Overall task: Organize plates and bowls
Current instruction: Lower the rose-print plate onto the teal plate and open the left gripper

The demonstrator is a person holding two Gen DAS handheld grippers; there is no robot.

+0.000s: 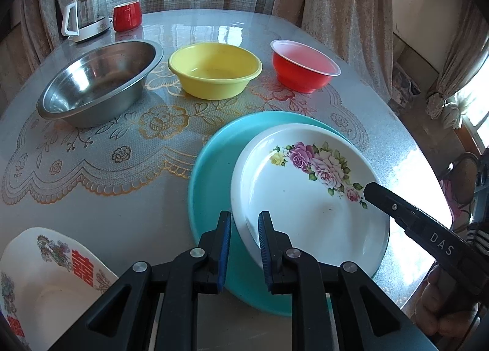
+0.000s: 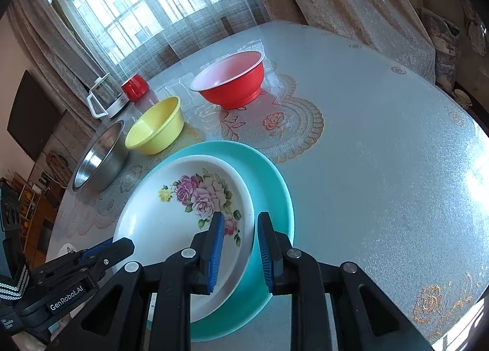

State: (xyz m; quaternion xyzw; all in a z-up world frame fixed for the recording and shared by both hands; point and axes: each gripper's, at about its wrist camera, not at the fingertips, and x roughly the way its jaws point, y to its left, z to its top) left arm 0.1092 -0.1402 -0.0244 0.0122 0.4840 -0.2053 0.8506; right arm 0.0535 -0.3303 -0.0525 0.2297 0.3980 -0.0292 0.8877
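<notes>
Floral plate [image 1: 308, 198]: white, rose print, lying on the teal plate [image 1: 211, 186], offset toward one side.
Left gripper [image 1: 244, 247]: jaws straddle the near rim of the floral plate, closed narrow; pad contact looks likely, grip judged.
Right gripper [image 2: 237, 251]: jaws astride the opposite rim, likewise narrow, apparently pinching.
Bowls: steel bowl [image 1: 97, 82], yellow bowl [image 1: 214, 69], red bowl [image 1: 302, 65] in a row farther back, apart.
Other plate [image 1: 45, 277]: white, red characters, near edge of the surface [image 1: 107, 198].
Risk: thin rim holds may slip; uneven lifting would tilt the plate, scraping or dragging the teal one.
</notes>
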